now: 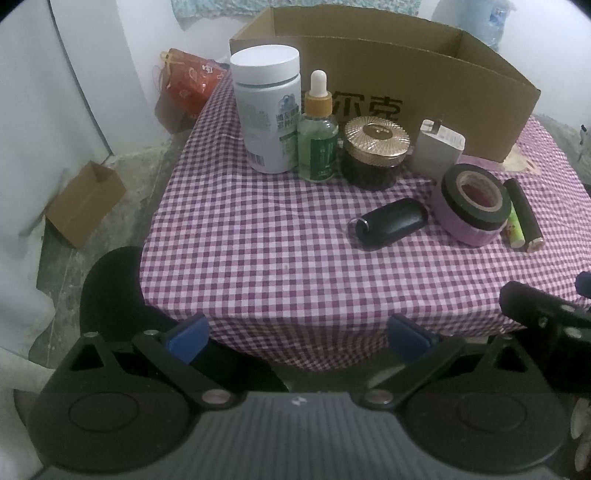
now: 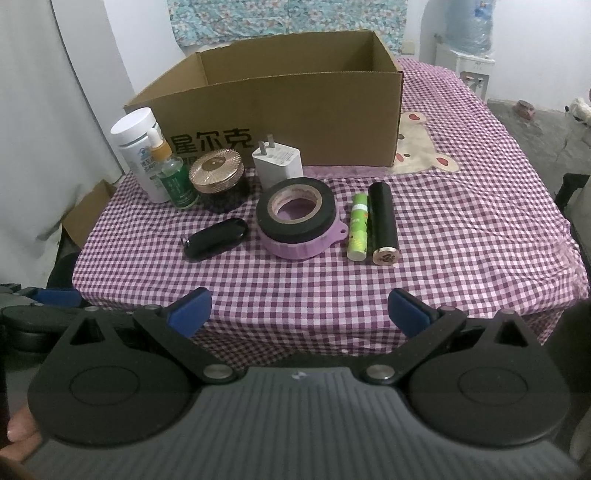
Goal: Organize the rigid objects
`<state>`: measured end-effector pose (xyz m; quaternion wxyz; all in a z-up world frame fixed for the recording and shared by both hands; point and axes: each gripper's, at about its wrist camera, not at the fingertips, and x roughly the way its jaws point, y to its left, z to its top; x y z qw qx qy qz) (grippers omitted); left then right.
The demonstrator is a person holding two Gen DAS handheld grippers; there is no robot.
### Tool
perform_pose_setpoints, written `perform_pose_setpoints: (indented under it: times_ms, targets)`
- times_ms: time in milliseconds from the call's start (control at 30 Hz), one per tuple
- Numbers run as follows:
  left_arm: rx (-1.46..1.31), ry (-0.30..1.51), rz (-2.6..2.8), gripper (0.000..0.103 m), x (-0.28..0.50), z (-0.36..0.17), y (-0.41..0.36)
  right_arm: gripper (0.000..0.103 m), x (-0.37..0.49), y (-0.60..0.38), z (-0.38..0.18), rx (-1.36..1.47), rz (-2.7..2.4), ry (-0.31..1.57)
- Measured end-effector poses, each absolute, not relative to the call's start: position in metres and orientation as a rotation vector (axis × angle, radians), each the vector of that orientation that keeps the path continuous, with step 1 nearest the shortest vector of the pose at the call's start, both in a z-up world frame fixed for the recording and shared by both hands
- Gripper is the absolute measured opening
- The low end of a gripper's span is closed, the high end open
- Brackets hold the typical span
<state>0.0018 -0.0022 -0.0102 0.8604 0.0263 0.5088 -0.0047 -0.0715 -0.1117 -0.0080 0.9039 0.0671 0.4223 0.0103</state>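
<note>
You can't see the cardboard box's (image 2: pixel 280 107) floor; its near wall hides it. The white bottle (image 1: pixel 266 110) and dropper bottle (image 1: pixel 318 144) cover the left characters of the box's print. Both bottle labels are too blurred to read. The water jug (image 2: pixel 468 26), far right, is cut off by the top edge.

Purple-white checked tablecloth (image 2: pixel 443 206); brown box (image 2: pixel 295 122) (black lettering); black tape (image 2: pixel 295 206).

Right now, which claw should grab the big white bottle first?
Probably the left claw. The white bottle stands at the table's left end, nearer that side. The right claw faces the tape roll and tubes instead. Both are open and empty.
</note>
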Motion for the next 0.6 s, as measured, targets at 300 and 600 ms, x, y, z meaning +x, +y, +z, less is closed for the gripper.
perform_pose_setpoints:
  times_ms: [300, 600]
  targets:
    - [0.059, 1.074, -0.010, 0.103, 0.0016, -0.0117, -0.0019, 0.102, -0.0722, -0.1132, -0.0093, 0.145, 0.024, 0.872]
    - [0.057, 1.046, -0.047, 0.103, 0.0019, -0.0096, -0.0044, 0.102, -0.0724, -0.1189, -0.0086, 0.154, 0.002, 0.845]
